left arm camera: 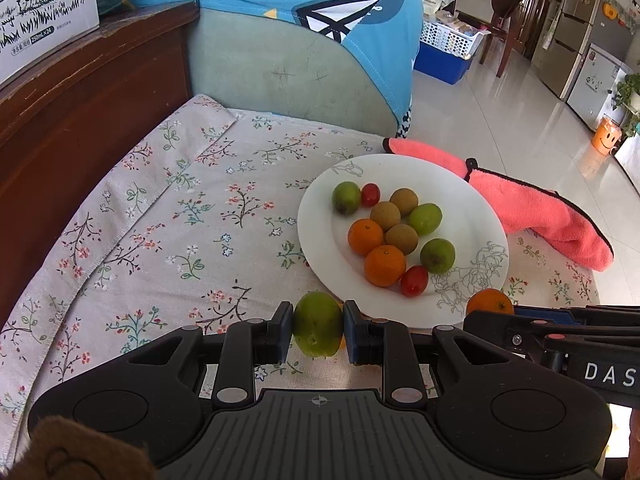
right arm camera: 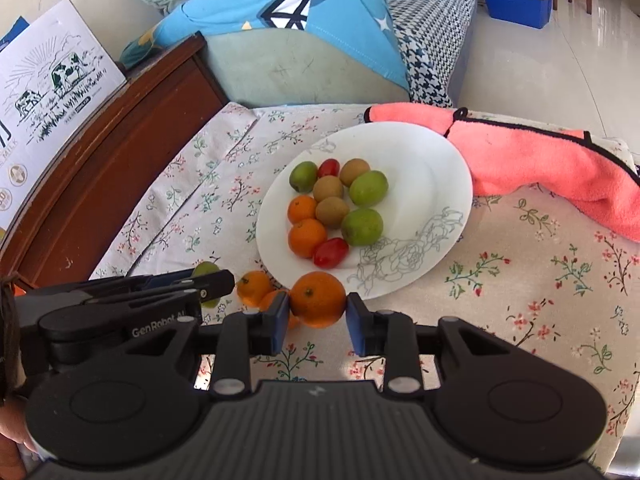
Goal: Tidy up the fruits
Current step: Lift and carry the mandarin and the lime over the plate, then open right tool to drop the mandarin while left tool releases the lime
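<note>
A white plate on the flowered cloth carries several fruits: green ones, brown ones, oranges and small red tomatoes. My left gripper is shut on a green fruit, held just off the cloth in front of the plate's near rim. My right gripper is shut on an orange at the plate's near edge. In the right wrist view, the left gripper's fingers reach in from the left with the green fruit partly hidden. Two more oranges lie on the cloth between the grippers.
A pink towel lies behind and right of the plate. A dark wooden cabinet with a milk carton box stands at the left. A cushion with a blue cover is behind the table. Tiled floor lies beyond.
</note>
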